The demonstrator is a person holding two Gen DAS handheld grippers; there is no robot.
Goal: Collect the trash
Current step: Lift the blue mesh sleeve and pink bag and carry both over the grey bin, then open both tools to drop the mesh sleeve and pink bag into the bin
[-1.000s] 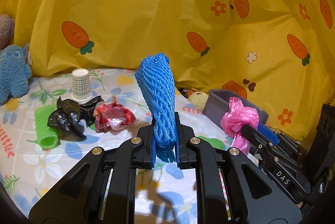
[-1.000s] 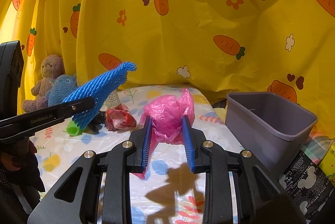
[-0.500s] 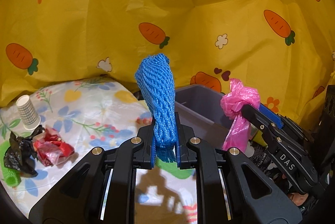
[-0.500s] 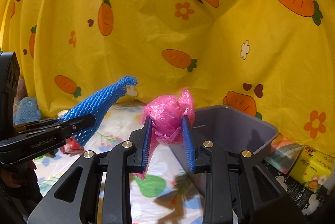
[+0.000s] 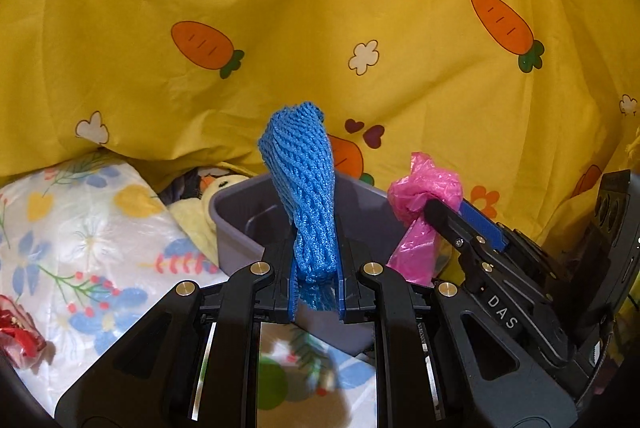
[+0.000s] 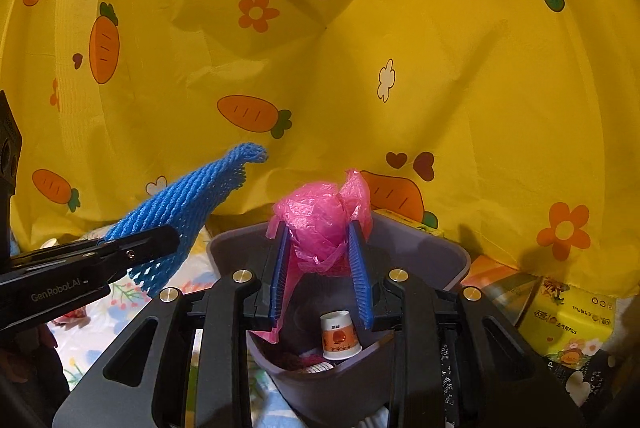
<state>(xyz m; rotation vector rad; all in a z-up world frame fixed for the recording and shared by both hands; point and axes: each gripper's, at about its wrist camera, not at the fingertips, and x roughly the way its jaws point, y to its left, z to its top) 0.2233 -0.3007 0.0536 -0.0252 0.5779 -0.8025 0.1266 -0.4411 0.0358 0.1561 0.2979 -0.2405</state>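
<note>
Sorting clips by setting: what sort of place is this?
Probably a bedroom or child's room at home: a floral sheet, a yellow plush toy beside the grey bin, and a carrot-print yellow cloth draped behind.

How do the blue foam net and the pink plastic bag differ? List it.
1. The blue foam net is a long ribbed mesh sleeve; the pink plastic bag is a crumpled, shiny wad.
2. The net sits in the left tongs; the bag in the right tongs.
3. In the right wrist view, the bag hangs over the grey bin; the net is left of it.
Both are gripped trash.
</note>
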